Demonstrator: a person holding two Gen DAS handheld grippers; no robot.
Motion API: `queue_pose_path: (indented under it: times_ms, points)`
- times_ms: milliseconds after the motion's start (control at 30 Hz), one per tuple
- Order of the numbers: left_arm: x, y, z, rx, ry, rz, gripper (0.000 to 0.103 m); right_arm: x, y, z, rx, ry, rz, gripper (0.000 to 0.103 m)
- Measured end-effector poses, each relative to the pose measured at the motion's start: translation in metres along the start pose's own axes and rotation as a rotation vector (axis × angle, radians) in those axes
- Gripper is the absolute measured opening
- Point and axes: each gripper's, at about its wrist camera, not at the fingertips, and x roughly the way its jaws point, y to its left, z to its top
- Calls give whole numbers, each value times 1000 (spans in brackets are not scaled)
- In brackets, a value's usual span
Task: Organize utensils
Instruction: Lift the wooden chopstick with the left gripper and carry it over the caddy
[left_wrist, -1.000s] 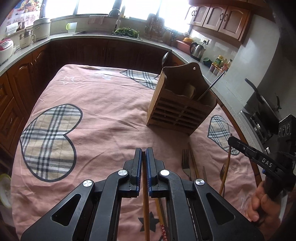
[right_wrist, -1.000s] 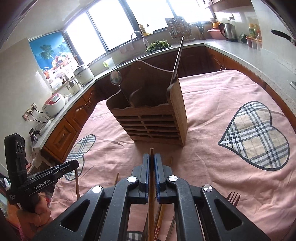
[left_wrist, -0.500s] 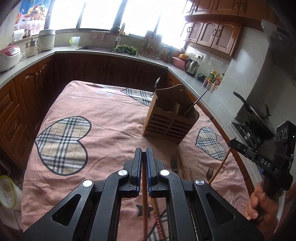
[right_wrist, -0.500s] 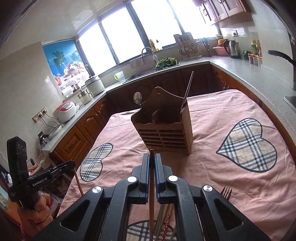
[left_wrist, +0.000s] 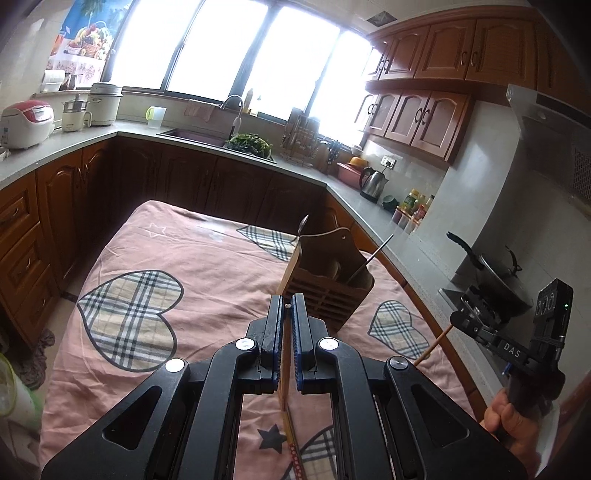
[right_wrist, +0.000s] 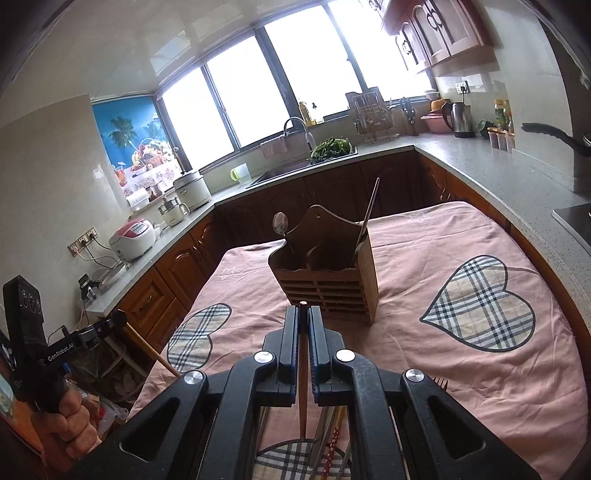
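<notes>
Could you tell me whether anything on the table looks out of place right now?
Yes: loose utensils, a fork among them, lie scattered on the pink cloth rather than standing in the wooden holder, which already holds a spoon.

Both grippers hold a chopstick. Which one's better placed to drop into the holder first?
Right, probably. The right gripper faces the holder squarely, chopstick aimed at its slatted front. The left gripper sits off the holder's corner.

Right gripper (right_wrist: 302, 314) clamps a chopstick (right_wrist: 303, 373) facing the wooden caddy (right_wrist: 328, 280).
</notes>
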Motion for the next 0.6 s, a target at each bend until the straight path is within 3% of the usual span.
queue_pose_path:
  times_ms: [600]
  points:
    - [17, -6, 41, -61, -100, -71, 4, -2, -21, 44, 58, -138, -17, 5]
